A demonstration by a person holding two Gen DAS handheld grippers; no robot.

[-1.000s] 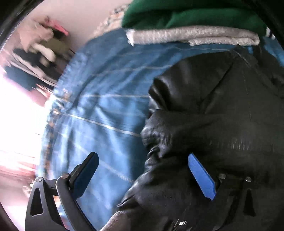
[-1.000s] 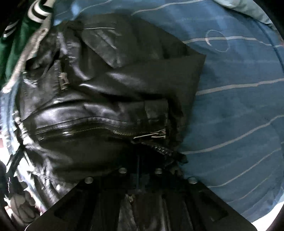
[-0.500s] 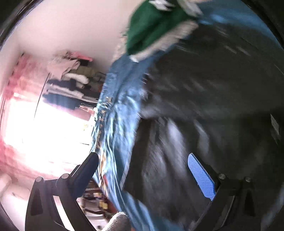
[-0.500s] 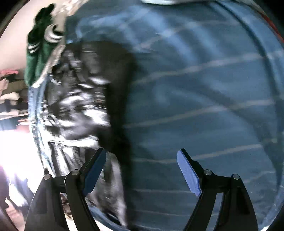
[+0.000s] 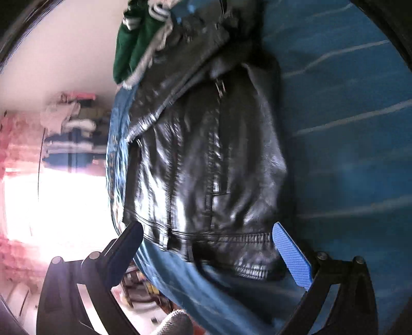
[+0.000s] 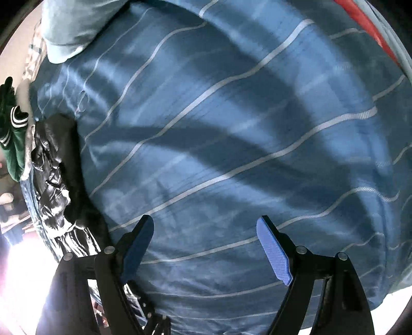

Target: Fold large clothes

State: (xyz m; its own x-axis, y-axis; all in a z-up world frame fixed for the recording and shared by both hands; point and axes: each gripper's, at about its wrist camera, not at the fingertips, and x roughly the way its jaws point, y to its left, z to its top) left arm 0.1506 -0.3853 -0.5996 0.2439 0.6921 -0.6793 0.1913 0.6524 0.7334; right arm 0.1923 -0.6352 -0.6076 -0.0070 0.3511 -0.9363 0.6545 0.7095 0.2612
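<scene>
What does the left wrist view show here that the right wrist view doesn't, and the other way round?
Only the left wrist view shows the black leather jacket nearly whole, hem and zips included, framed by the open left gripper. Only the right wrist view shows the open right gripper over bare striped bedding, a pale cloth and a red edge. Both show the blue striped bedding, the jacket's edge and the green garment.

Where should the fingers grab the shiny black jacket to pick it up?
Probably the ribbed bottom hem of the black leather jacket. It lies nearest the open left gripper, as a thick straight band along the edge of the blue striped bedspread. Come in from that near edge, one finger under the hem and one on top. The jacket's rounded, bulky middle looks likelier to slip.
</scene>
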